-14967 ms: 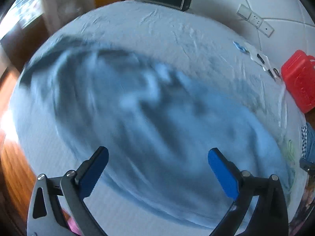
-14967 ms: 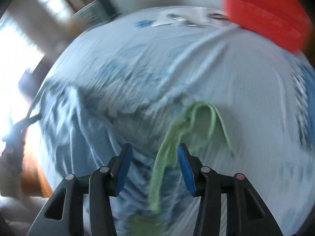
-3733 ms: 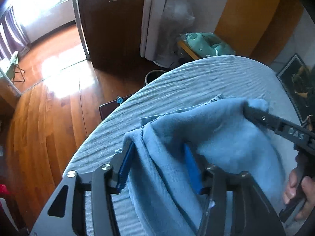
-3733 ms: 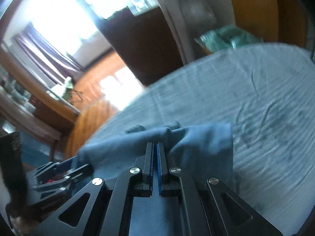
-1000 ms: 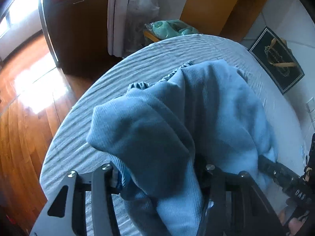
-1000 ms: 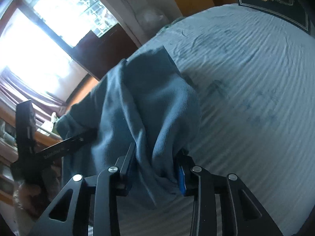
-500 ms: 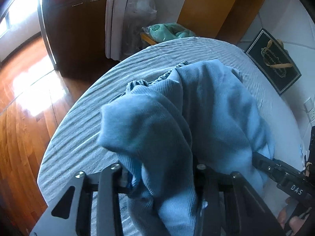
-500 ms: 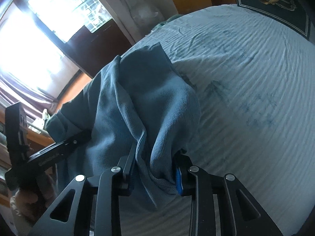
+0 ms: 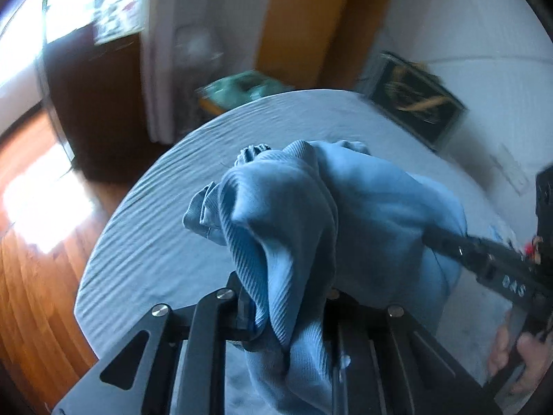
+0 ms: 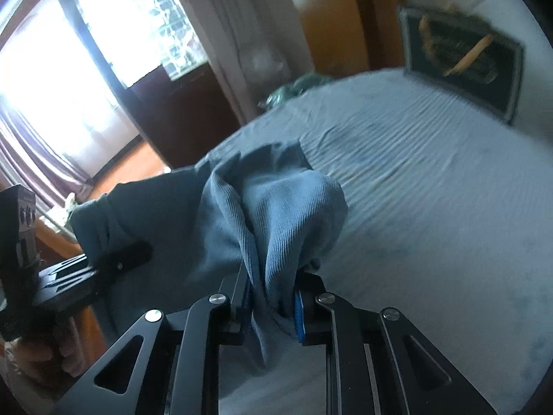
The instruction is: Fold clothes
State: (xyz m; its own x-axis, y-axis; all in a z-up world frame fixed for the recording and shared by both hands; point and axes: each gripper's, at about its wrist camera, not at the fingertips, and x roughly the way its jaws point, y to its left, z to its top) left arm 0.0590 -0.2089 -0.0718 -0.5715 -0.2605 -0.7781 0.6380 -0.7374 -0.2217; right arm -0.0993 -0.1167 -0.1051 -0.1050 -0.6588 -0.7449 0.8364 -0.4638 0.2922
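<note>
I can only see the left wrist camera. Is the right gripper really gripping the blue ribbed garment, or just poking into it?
Observer: Gripping. The right wrist view shows the right gripper closing its jaws on a bunched fold of the blue ribbed garment that is pinched between them.
Operator: Does any cloth hang below it?
Observer: Yes, a short tail drops beside the blue pad toward the pale striped bedsheet.
Operator: And my left gripper from that side?
Observer: The left gripper, jaws closing, shows one black finger lying against the garment's shaded left edge.
</note>
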